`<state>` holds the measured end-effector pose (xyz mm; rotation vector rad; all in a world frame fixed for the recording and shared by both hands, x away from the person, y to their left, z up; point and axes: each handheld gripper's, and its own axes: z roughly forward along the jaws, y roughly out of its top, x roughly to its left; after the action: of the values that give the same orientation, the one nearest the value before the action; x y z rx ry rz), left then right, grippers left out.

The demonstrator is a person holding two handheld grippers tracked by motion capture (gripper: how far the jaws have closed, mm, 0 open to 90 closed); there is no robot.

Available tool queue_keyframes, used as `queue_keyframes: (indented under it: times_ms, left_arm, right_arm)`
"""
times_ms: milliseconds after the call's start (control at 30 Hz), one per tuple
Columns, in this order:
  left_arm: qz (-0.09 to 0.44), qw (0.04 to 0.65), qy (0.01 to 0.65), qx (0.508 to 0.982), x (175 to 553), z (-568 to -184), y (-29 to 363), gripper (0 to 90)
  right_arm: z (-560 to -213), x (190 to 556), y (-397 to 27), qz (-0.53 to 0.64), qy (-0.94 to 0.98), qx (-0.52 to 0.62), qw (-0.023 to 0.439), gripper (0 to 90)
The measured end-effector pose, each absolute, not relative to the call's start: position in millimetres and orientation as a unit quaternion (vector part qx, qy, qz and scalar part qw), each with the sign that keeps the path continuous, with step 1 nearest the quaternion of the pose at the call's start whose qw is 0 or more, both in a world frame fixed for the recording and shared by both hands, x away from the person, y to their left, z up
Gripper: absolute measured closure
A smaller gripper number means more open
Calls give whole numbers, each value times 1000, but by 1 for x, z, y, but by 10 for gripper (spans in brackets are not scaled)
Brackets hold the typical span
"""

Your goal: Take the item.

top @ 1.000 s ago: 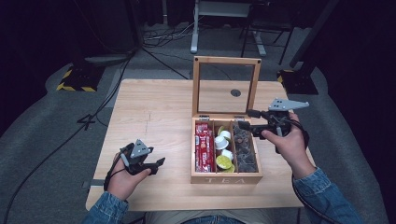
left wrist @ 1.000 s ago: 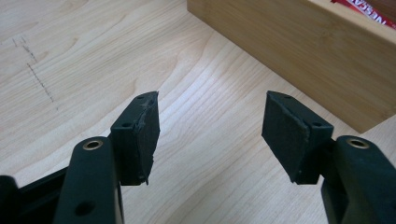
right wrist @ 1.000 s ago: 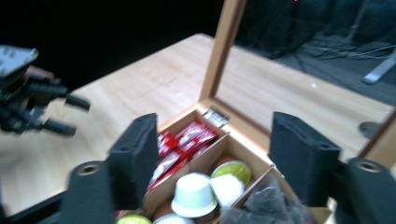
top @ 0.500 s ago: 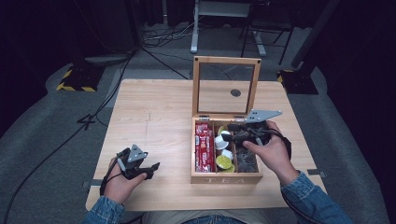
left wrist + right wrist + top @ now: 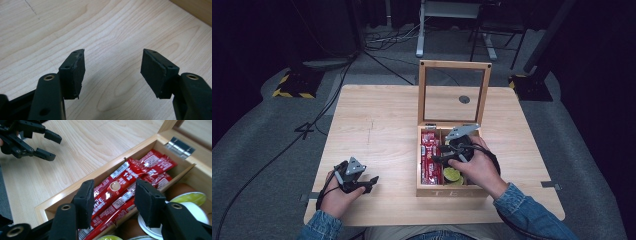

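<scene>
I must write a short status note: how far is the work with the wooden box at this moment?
Done: the wooden box stands with its glass-paned lid raised. In hand: the right gripper, whose jaws have just been closing, hangs over the compartment of red coffee sachets, pads apart and gripping nothing yet. The left gripper is open over the bare pale wooden table. Left: probably gripping a sachet and lifting it out.

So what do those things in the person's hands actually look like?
Each gripper is black, with two flat, rubbery-looking jaws on bolted arms: left gripper, right gripper. Each carries a grey three-cornered plate on top and trails a black cable. The person wears blue denim sleeves.
</scene>
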<state>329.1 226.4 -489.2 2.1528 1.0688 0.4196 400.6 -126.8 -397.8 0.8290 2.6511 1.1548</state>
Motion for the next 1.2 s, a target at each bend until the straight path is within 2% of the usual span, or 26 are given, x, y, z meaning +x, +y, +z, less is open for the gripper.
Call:
queue_keyframes:
  times_ms: [600,933,1200]
  left_arm:
    - [163,344,405,831,335,-501,221,344]
    - [162,346,405,831,335,-502,219,336]
    - [161,351,404,830,334,-503,218,334]
  right_arm:
    - [-423,395,-107,336,894,285,82,482]
    - [-429,394,-100,331,896,285,84,451]
    - [-428,389,-93,321,901,272,101,465]
